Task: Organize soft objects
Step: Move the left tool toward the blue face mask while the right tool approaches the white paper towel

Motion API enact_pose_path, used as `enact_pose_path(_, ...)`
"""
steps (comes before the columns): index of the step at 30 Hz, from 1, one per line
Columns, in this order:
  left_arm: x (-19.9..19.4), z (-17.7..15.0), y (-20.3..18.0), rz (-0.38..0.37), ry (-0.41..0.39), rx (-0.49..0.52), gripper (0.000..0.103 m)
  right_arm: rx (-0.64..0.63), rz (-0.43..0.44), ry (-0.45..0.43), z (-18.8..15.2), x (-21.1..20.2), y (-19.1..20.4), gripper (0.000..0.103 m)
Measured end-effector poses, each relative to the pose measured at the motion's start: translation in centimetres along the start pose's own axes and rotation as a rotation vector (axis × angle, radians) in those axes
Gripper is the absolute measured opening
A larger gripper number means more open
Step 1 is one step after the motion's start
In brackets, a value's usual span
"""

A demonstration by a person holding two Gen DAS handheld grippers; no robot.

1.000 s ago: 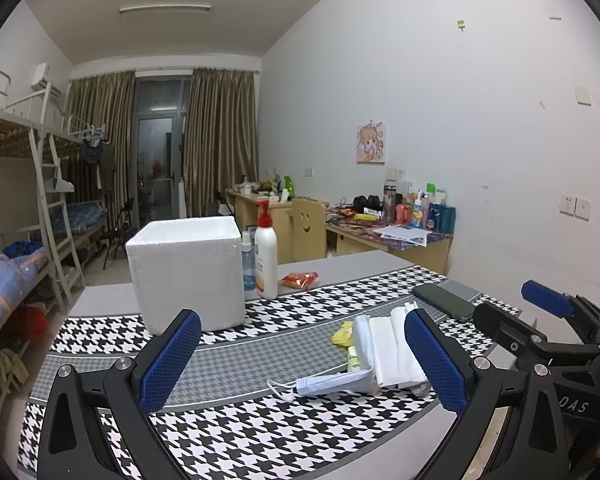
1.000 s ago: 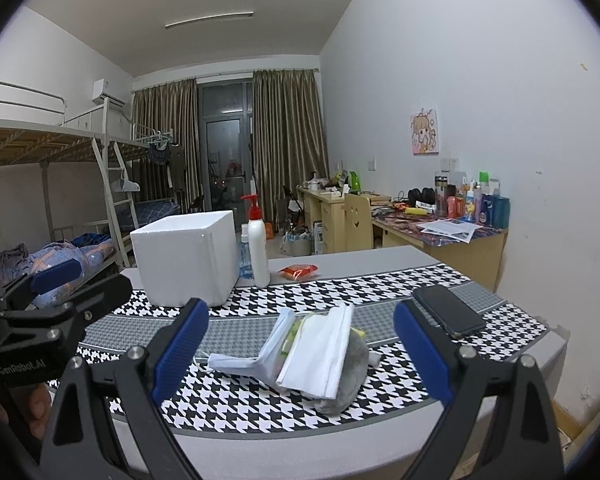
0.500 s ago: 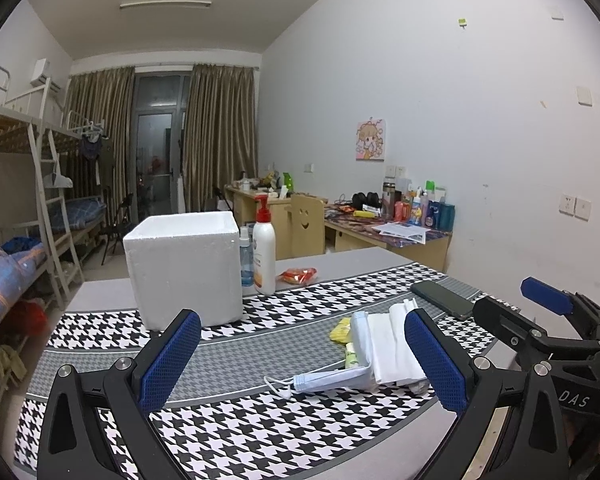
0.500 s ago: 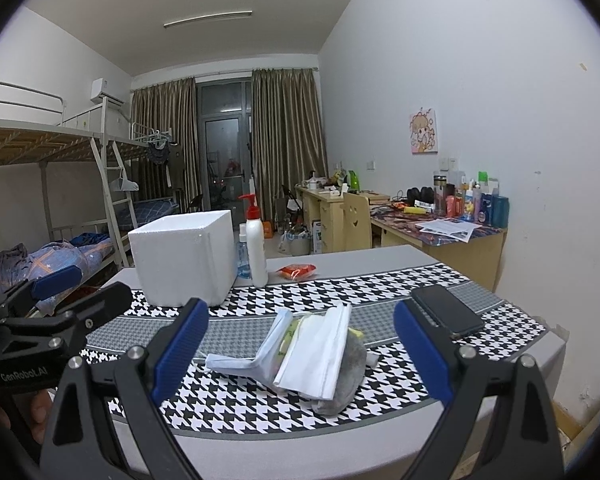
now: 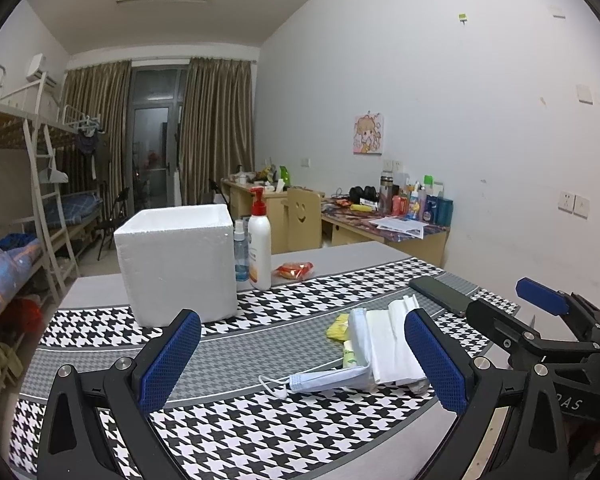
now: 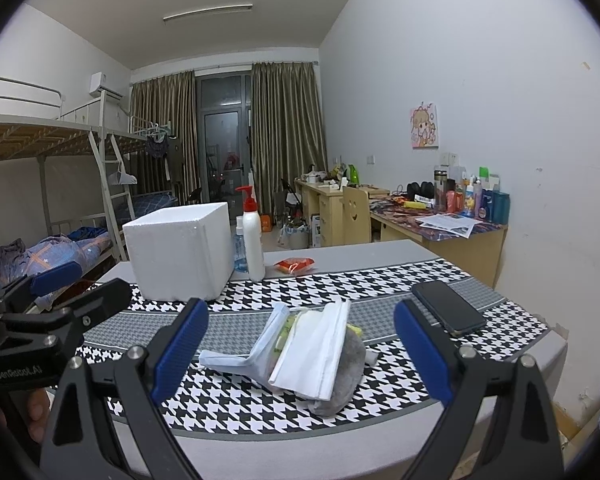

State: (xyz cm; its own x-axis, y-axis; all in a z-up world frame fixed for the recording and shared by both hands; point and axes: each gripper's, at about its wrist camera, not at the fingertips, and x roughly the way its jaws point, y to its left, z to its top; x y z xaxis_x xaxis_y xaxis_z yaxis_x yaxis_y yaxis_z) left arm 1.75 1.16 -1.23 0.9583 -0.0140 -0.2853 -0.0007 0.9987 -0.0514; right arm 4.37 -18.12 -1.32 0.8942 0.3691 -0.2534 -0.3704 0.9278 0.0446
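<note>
A small heap of soft things lies on the houndstooth table runner (image 5: 228,340): a pale blue face mask (image 5: 320,380) (image 6: 240,358), folded white tissue (image 5: 388,344) (image 6: 320,344), a grey cloth (image 6: 344,380) under it and yellow-green bits (image 5: 338,326). A white foam box (image 5: 176,264) (image 6: 180,256) stands behind on the left. My left gripper (image 5: 300,364) hovers open just before the heap, its fingers empty. My right gripper (image 6: 300,354) is open too, with the heap framed between its blue pads (image 6: 180,352).
A white pump bottle (image 5: 259,240) (image 6: 253,236) and a small blue spray bottle (image 5: 241,252) stand beside the box. A red packet (image 5: 294,270) lies behind, and a black phone (image 5: 440,294) (image 6: 448,306) rests on the right. Desks and a bunk bed (image 6: 60,152) fill the room beyond.
Both views have shifted only slightly; the left gripper rose a little. The heap and both grippers' open jaws are unchanged.
</note>
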Motion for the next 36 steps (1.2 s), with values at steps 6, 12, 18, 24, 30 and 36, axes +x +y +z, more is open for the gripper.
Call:
enact_pose_path(6, 1.2, -0.2, -0.3, -0.015, 0.027, 0.003, 0.102, 0.004, -0.007, 0.017, 0.0, 0.7, -0.5, 0.096)
enact_pose_path(12, 2.8, -0.6, -0.6, -0.022, 0.063, -0.003, 0.102, 0.005, -0.005, 0.065, -0.5, 1.8, -1.2, 0.096)
enact_pose_path(18, 4.7, -0.9, -1.1, -0.022, 0.108, -0.004, 0.102, 0.024, -0.015, 0.111, -0.9, 3.2, -2.6, 0.096)
enact_pose_path(24, 6.0, -1.3, -1.5, -0.035, 0.131, 0.007, 0.102, 0.037, -0.011, 0.164, -1.8, 4.8, -3.3, 0.096)
enact_pose_path(30, 7.2, -1.9, -1.6, -0.041, 0.163, 0.008, 0.102, 0.029, 0.003, 0.21, -2.4, 5.8, -3.3, 0.096)
enact_pose_path(36, 8.4, -2.5, -1.8, -0.05, 0.196, 0.016, 0.102, 0.039, 0.006, 0.235, -2.9, 6.5, -3.8, 0.096)
